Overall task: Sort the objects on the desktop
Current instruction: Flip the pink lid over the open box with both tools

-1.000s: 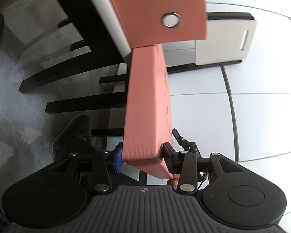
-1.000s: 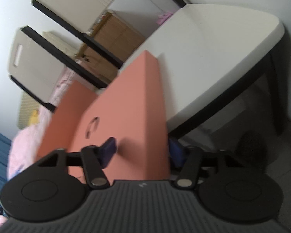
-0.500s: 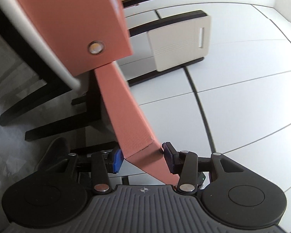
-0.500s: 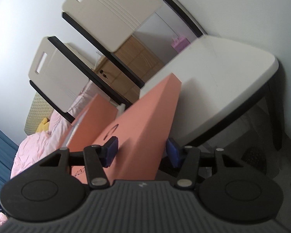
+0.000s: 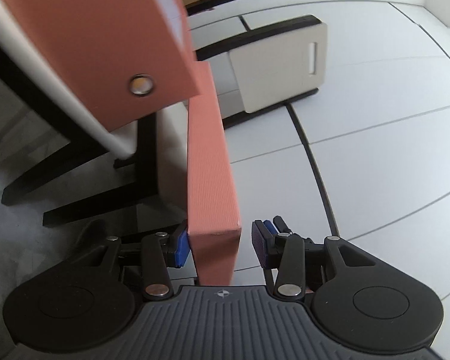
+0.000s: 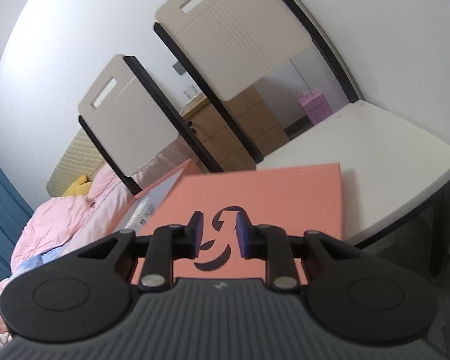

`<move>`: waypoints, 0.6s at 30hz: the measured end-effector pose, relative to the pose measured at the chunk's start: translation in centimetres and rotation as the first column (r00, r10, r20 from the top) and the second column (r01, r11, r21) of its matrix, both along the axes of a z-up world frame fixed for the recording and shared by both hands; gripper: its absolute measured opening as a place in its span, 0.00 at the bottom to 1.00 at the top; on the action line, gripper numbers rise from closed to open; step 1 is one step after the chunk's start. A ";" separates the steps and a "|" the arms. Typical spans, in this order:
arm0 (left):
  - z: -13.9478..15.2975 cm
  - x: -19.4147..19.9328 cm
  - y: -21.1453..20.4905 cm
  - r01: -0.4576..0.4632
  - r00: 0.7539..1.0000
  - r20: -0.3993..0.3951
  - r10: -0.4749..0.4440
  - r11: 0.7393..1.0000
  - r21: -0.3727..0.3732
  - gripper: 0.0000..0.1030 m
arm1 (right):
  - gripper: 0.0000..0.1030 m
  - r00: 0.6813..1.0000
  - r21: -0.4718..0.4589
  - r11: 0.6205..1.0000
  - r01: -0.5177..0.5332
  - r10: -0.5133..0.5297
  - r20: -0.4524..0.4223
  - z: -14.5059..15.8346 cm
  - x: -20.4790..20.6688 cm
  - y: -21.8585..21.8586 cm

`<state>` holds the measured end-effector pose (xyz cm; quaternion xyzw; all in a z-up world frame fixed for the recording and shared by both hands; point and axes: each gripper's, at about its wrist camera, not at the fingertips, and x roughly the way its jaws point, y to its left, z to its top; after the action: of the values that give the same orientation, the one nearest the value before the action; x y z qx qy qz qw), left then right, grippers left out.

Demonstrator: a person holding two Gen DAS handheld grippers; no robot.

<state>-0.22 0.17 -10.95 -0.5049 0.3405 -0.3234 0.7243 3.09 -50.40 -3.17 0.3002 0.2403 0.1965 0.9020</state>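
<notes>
Left view: my left gripper, at 6 o'clock, is closed about the box wall; one pad presses it, a slim gap shows at the other. Right view: my right gripper is closed and empty above the box, which lies on a white seat.

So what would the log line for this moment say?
left gripper: closed on pink box | right gripper: closed, empty | pink box: resting on chair
</notes>
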 end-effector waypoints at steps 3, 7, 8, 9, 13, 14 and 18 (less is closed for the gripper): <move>-1.5 0.6 0.3 -0.015 0.999 -0.039 0.015 1.000 0.004 0.45 | 0.26 0.999 -0.017 0.999 0.028 -0.028 -0.016 -1.1 0.6 -0.8; -3.4 1.8 0.3 -0.025 0.995 -0.100 0.027 0.999 0.023 0.45 | 0.27 0.995 -0.001 0.998 0.068 -0.068 -0.068 -4.2 1.8 -2.7; -3.7 2.0 0.2 -0.024 0.994 -0.110 0.028 0.999 0.036 0.45 | 0.27 0.991 0.037 0.996 0.086 -0.082 -0.104 -5.1 2.2 -3.5; -3.9 2.2 0.2 -0.026 0.993 -0.115 0.032 0.998 0.053 0.45 | 0.27 0.989 0.094 0.991 0.096 -0.085 -0.118 -5.9 2.4 -4.2; -4.9 3.0 0.1 -0.026 0.989 -0.146 0.038 0.996 0.083 0.46 | 0.36 0.990 0.097 0.991 0.088 -0.076 -0.121 -7.2 3.2 -5.7; -5.1 3.2 0.1 -0.026 0.988 -0.152 0.040 0.996 0.088 0.47 | 0.41 0.989 0.094 0.992 0.084 -0.072 -0.127 -7.6 3.4 -6.0; -5.8 3.7 0.2 -0.038 0.983 -0.172 0.057 0.993 0.113 0.50 | 0.52 0.985 0.103 0.991 0.080 -0.063 -0.158 -9.8 4.2 -7.1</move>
<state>3.53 0.38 -16.74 -0.4989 0.4079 -0.2413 0.7256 7.26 -57.47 -12.96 0.3716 0.2872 0.1530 0.8695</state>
